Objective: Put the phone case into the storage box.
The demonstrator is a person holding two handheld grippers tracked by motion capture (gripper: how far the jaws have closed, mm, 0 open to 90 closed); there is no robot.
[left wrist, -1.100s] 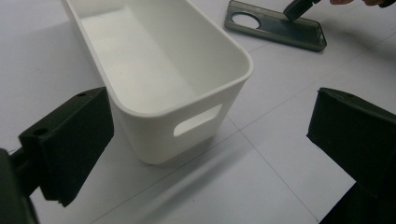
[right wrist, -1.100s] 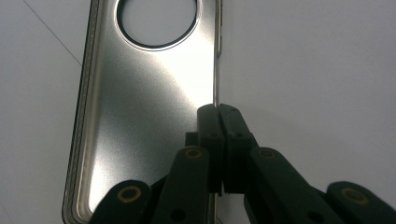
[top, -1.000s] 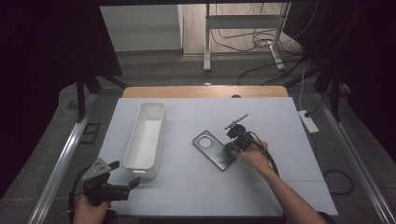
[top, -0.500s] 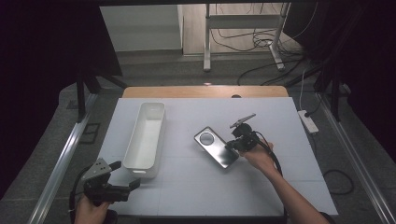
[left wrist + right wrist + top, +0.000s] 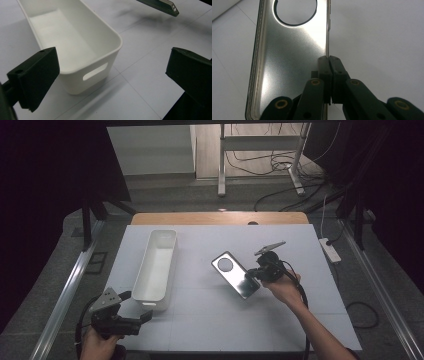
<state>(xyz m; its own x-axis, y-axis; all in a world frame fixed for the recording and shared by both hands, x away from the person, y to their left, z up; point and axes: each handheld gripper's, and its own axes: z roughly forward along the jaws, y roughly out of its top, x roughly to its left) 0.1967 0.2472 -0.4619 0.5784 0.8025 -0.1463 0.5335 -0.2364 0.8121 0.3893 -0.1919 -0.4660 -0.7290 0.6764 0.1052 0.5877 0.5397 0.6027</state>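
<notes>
Right gripper [image 5: 256, 274] pinches the edge of a glossy dark phone case with round camera hole [image 5: 235, 275], seemingly lifted off the matte white table [image 5: 210, 325], right of the oblong white plastic bin [image 5: 156, 265]; left gripper [image 5: 134, 312] gapes empty near the bin's front end.

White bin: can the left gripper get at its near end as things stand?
Probably yes. The left gripper has its jaws open, and the white bin with its handle slot lies just ahead, bare table between. The right gripper holds the phone case well aside.
</notes>
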